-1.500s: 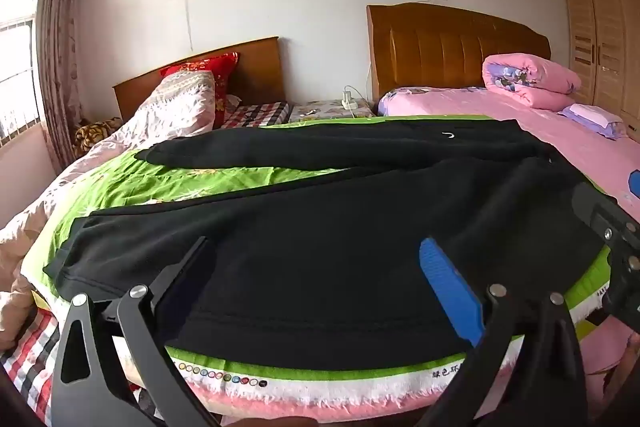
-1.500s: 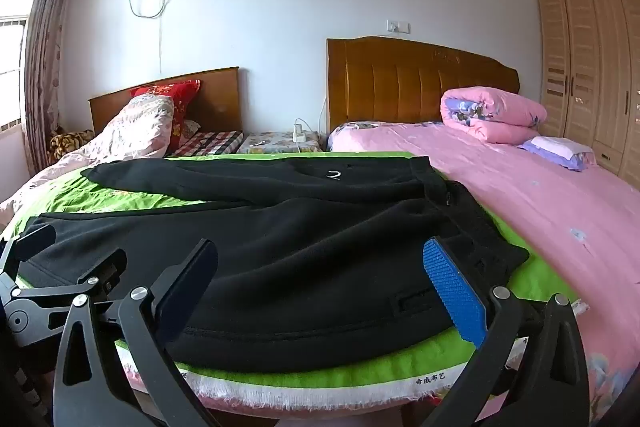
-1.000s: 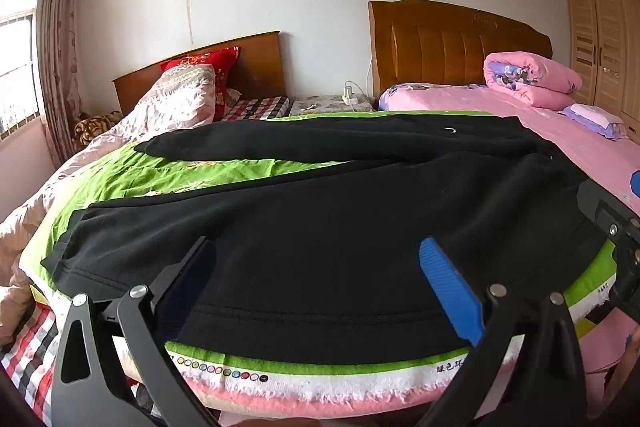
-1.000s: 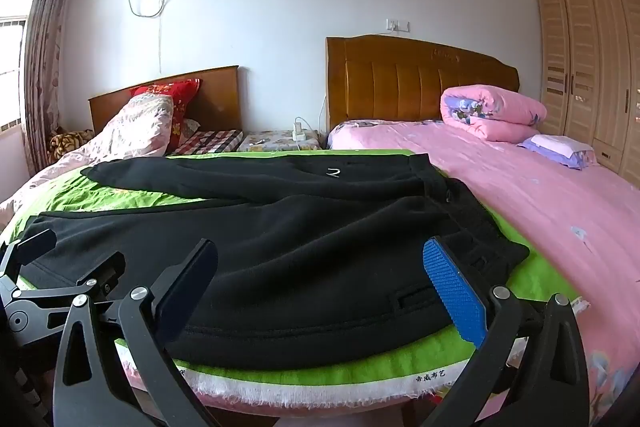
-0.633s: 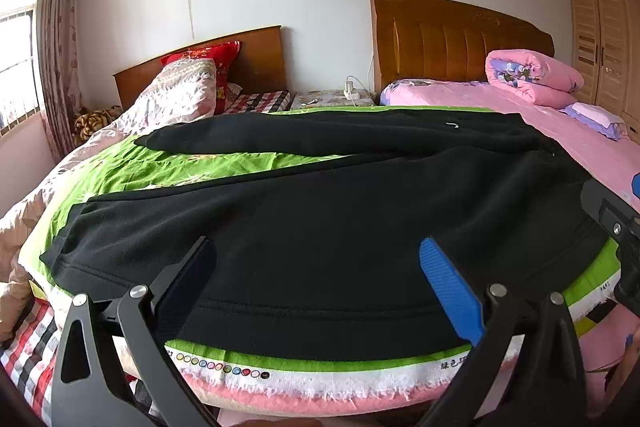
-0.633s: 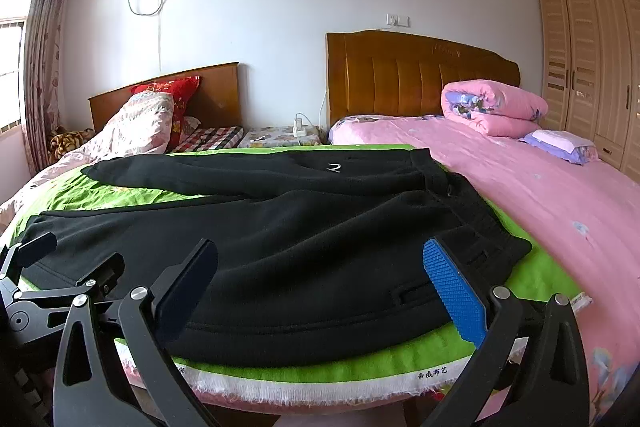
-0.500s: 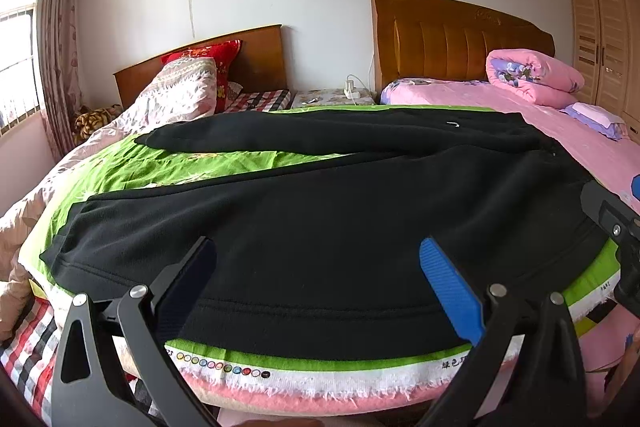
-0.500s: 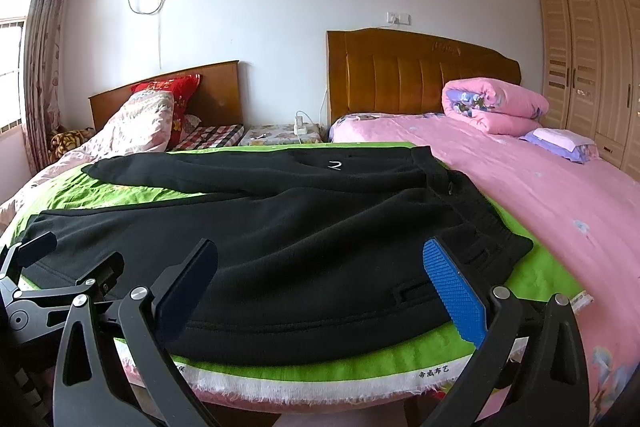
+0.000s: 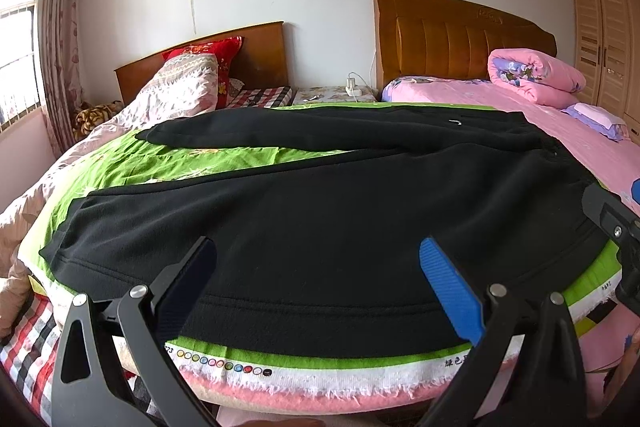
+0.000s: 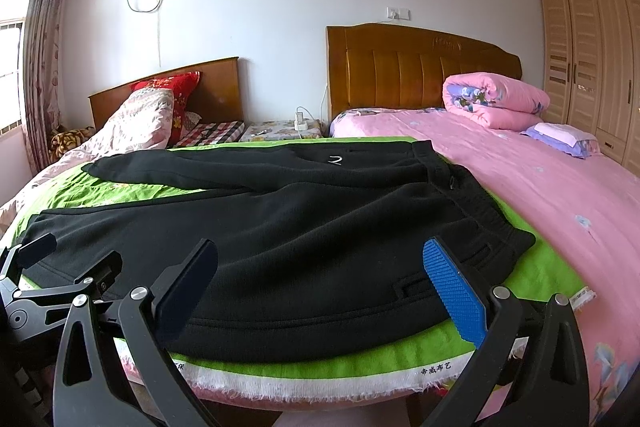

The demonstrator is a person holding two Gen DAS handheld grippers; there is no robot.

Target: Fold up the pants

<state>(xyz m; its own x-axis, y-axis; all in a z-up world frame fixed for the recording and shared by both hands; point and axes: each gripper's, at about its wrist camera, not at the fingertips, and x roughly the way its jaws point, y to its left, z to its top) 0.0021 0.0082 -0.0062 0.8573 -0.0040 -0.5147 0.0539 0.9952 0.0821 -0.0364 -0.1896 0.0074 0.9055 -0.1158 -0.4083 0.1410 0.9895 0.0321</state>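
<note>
**Pants laid out, first fold not yet begun**

The black pants (image 9: 320,227) are seen spread flat on a green cloth (image 9: 168,167) that covers the near bed. The waistband (image 10: 480,211) lies to the right, and the two legs run off to the left. The near leg (image 10: 200,235) lies along the front edge of the cloth; the far leg (image 10: 224,167) is angled away from it, so that a wedge of green shows between them. No fold is visible in the fabric.

The left gripper (image 9: 316,279) is held just short of the near leg's front seam, with its jaws wide apart and nothing between them. The right gripper (image 10: 320,279) is held nearer the waist end, its jaws likewise wide apart and empty. Neither is seen to touch the cloth or the pants.

The step in hand is judged to be the approach before the first grasp; the task is taken to be at its very start. A lengthwise fold is likely to be called for next: the near edge would have to be pinched at two places, towards the cuff by the left and at the waistband by the right, then lifted and carried over onto the far leg. Care would be needed that only the pants are caught, as the green cloth lies directly beneath the seam. The thick, soft fabric is expected to sag between the two holds.
</note>
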